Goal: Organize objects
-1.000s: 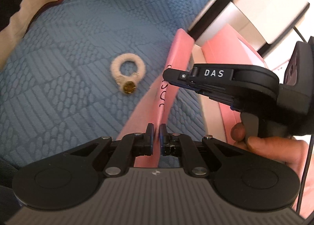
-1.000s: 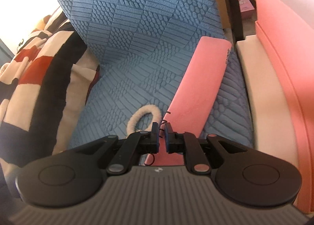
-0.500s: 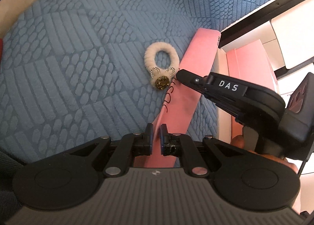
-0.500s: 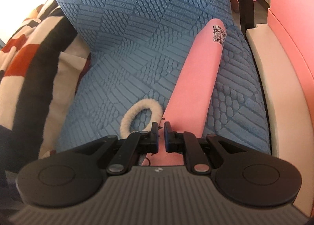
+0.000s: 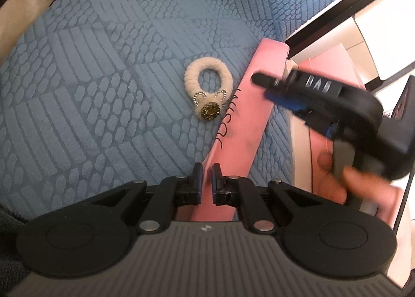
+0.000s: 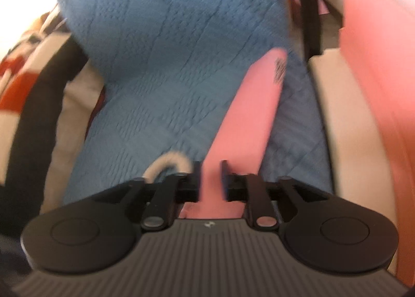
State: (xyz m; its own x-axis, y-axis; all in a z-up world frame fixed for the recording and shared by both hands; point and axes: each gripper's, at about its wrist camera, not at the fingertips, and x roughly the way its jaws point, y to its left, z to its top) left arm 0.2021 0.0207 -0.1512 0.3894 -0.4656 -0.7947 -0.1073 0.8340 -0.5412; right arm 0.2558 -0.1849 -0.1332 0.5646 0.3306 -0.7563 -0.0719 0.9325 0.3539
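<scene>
A long pink box (image 5: 249,105) with dark lettering lies on the blue quilted bedcover (image 5: 103,89). A cream fuzzy hair tie (image 5: 207,89) with a gold charm lies just left of it. My left gripper (image 5: 206,176) is nearly shut and empty, hovering over the box's near end. My right gripper (image 5: 255,79) shows in the left wrist view above the box's far part, blurred. In the right wrist view the right gripper (image 6: 210,175) has its jaws slightly apart over the pink box (image 6: 249,120), with the hair tie (image 6: 168,162) at its left.
A larger pink open box (image 6: 376,89) with a cream inner edge stands to the right of the bed. A striped blanket (image 6: 33,89) in black, red and cream lies at the left. A dark bed frame rail (image 5: 332,19) runs along the right.
The right gripper has lifted and moved off to the right, and its jaws have parted slightly. The left view has shifted a little; box and hair tie lie as before.
</scene>
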